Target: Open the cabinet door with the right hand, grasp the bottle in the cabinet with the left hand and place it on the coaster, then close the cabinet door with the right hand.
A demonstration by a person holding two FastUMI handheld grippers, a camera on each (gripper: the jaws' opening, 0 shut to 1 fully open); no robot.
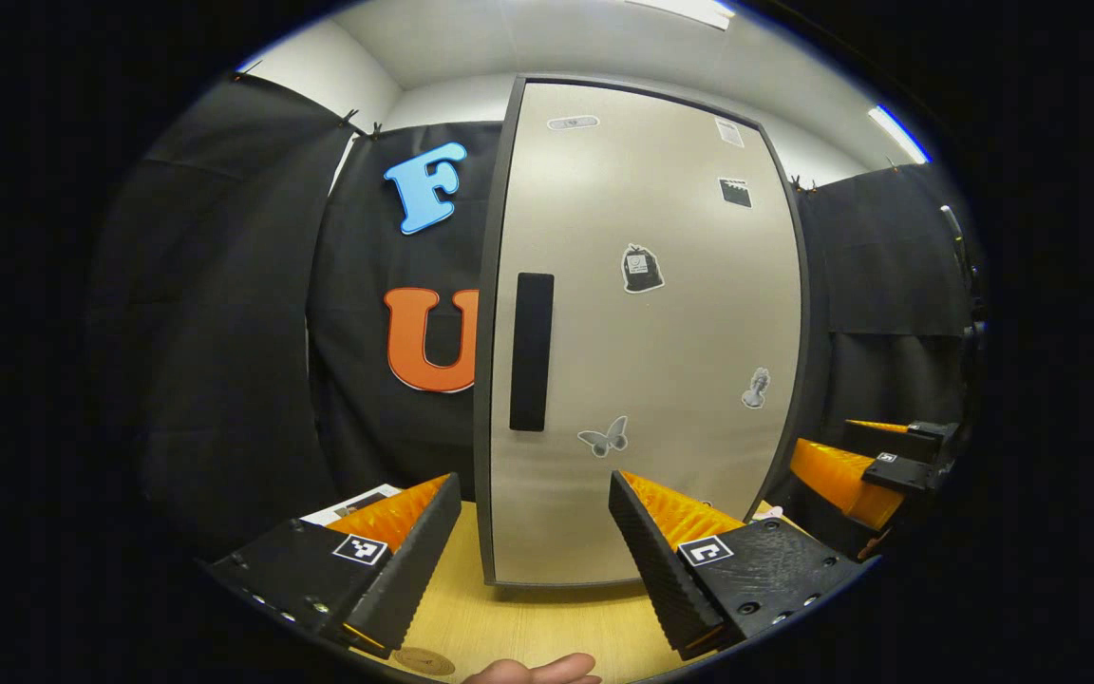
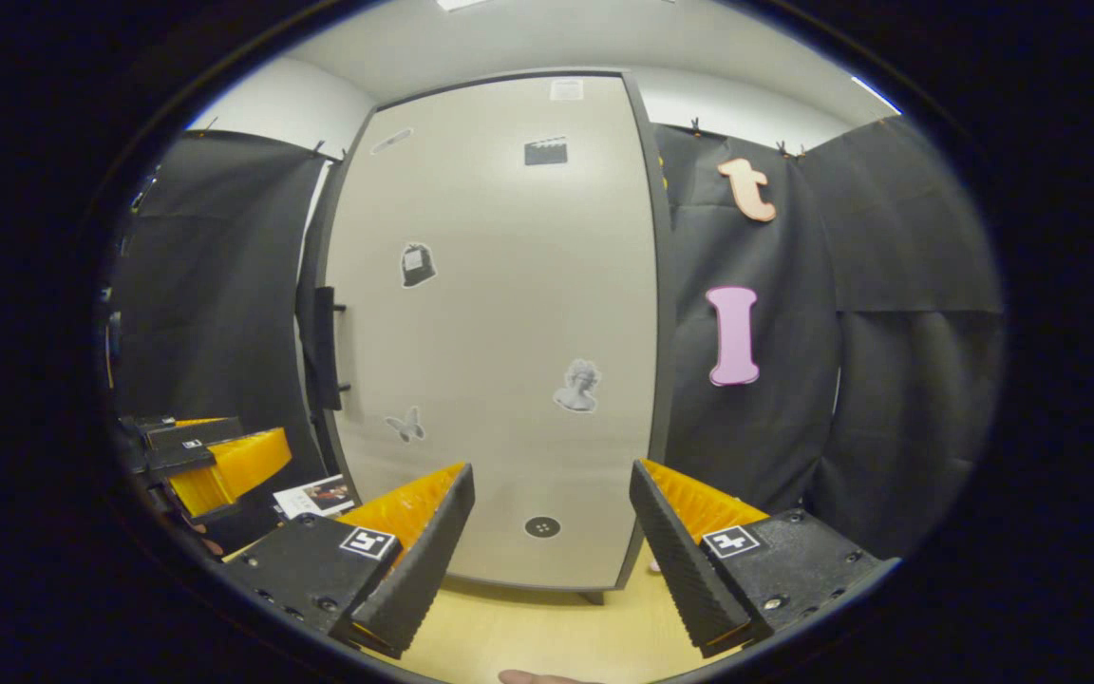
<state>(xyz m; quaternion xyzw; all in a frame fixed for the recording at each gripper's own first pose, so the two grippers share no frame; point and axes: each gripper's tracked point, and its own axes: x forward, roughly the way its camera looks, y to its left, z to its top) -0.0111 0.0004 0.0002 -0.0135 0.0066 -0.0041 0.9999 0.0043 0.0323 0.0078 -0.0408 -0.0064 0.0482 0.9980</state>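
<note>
A: Black cloth walls, pale wooden table point(image 1: 528, 617), and on it the cabinet with its door point(image 1: 642, 332) shut. Where's your bottle?

B: Behind that door, by the task; you can't see it from here, so weight and slipperiness are guesses. Treat it as smooth and possibly heavy with liquid: take it round the body, not the cap.

A: And the door itself?

B: Stiff flat panel, stickers on it. Your hold is the black vertical handle point(image 1: 531, 351) near its left edge; in the right gripper view it stands proud on two pegs point(image 2: 324, 347), so a finger should slip behind it.

A: Grippers?

B: Your left gripper point(image 1: 536, 541) has its fingers spread, nothing between them. Right gripper point(image 2: 552, 541) likewise apart and empty, well short of the handle.

A: Coaster?

B: Probably that small round disc point(image 1: 424, 659) at the table's near edge.
</note>
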